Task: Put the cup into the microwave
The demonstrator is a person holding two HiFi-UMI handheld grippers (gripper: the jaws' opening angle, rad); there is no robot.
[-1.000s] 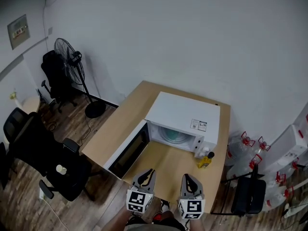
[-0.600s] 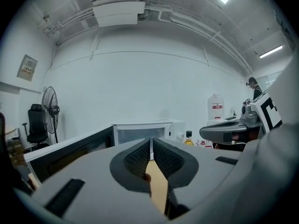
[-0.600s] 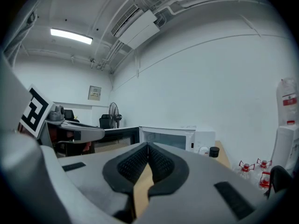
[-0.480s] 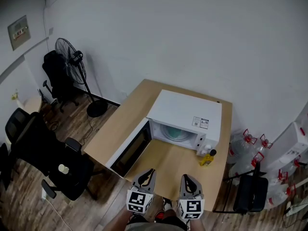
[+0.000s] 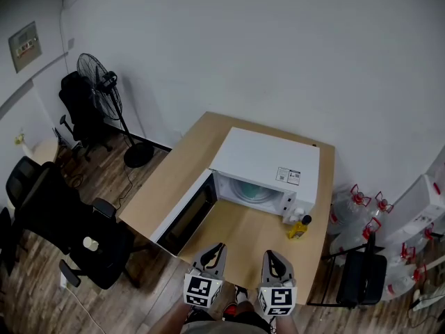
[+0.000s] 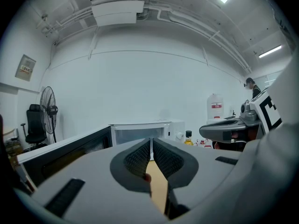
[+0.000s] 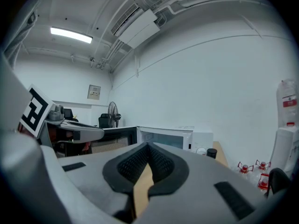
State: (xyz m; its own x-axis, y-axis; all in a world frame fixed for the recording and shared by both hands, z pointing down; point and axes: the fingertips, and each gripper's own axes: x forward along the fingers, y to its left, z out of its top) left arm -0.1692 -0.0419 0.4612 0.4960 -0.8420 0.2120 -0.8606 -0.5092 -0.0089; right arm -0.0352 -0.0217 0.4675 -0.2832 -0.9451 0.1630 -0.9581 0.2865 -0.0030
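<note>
cup: honestly can't find it in any of the views. Not on the table [image 5: 186,160], not between either set of jaws, and I can't make one out inside the oven either.
microwave [image 5: 268,160]: sits at the centre of the head view, door [image 5: 185,216] swung wide open toward lower left, pale green turntable [image 5: 248,194] showing inside.
other stuff: small yellow bottle [image 5: 298,229] with a black cap, just beside the microwave's lower right corner.
left gripper [image 5: 216,247]: bottom centre of the head view, jaws pressed together, nothing held.
right gripper [image 5: 270,255]: just to the right of it, jaws closed too, pads meeting, empty.
handling guess: a cup is probably light and rigid, maybe slick-sided, and could tip or spill if it's filled. Can't tell the material since it isn't visible.
where to grab: I'd pinch one wall near the rim, or across the body if the jaws open wide enough, keeping it upright.
watch out: the open door sits on the left side, so coming in from the front right looks easier.
</note>
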